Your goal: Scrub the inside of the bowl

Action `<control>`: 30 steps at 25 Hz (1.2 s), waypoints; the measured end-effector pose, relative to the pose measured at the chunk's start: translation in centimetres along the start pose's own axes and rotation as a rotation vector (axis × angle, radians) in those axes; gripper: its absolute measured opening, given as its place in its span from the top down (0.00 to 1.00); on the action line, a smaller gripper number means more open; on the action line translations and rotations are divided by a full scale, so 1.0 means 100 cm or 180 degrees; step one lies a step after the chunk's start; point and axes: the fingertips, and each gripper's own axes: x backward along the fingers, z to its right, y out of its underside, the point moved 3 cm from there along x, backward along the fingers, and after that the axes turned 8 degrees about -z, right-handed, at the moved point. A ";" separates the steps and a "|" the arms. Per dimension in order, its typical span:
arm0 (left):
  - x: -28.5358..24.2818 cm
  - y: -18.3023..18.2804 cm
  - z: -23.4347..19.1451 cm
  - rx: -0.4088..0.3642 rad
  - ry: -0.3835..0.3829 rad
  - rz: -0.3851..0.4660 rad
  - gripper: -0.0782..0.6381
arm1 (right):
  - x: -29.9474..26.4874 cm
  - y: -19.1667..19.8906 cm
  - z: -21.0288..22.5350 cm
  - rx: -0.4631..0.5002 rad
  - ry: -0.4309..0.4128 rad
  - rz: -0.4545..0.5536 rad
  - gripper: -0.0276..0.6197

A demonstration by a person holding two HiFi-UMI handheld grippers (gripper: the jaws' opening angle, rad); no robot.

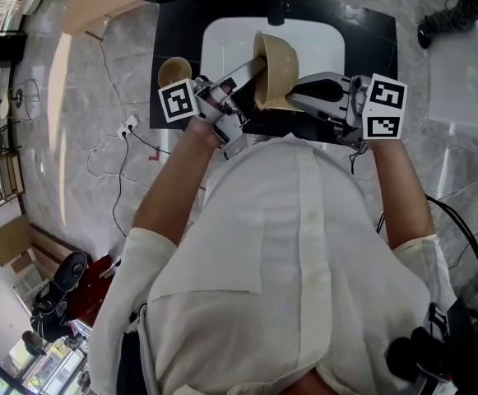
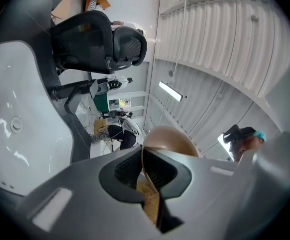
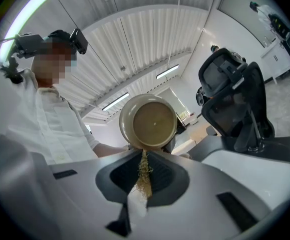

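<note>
A tan bowl (image 1: 276, 68) is held on its side above the white sink (image 1: 222, 44). My left gripper (image 1: 251, 71) is shut on its rim, and in the left gripper view the bowl (image 2: 170, 138) shows edge-on past the jaws (image 2: 144, 166). My right gripper (image 1: 294, 99) is shut on a straw-coloured fibrous scrub pad (image 1: 269, 103) with a white backing. In the right gripper view the pad (image 3: 143, 179) stands between the jaws (image 3: 144, 166). Its tip reaches the lower rim of the bowl (image 3: 152, 121), whose inside faces that camera.
A second tan bowl (image 1: 174, 71) stands on the black counter (image 1: 173, 31) left of the sink. A black faucet (image 1: 273, 2) rises behind the basin. A black office chair (image 3: 234, 99) stands nearby. Cables and a power strip (image 1: 128, 126) lie on the marble floor.
</note>
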 end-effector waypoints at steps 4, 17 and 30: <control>0.001 0.001 0.002 -0.0058 -0.0017 -0.0057 0.87 | 0.003 -0.001 0.006 0.0007 0.0081 -0.0026 0.92; 0.003 -0.002 0.006 -0.0227 0.0032 -0.0380 0.87 | 0.015 -0.018 0.036 0.0025 0.0373 0.0053 0.92; 0.010 0.028 0.005 -0.0305 -0.0051 -0.0919 0.87 | 0.012 -0.045 0.023 0.0160 0.0341 0.0187 0.92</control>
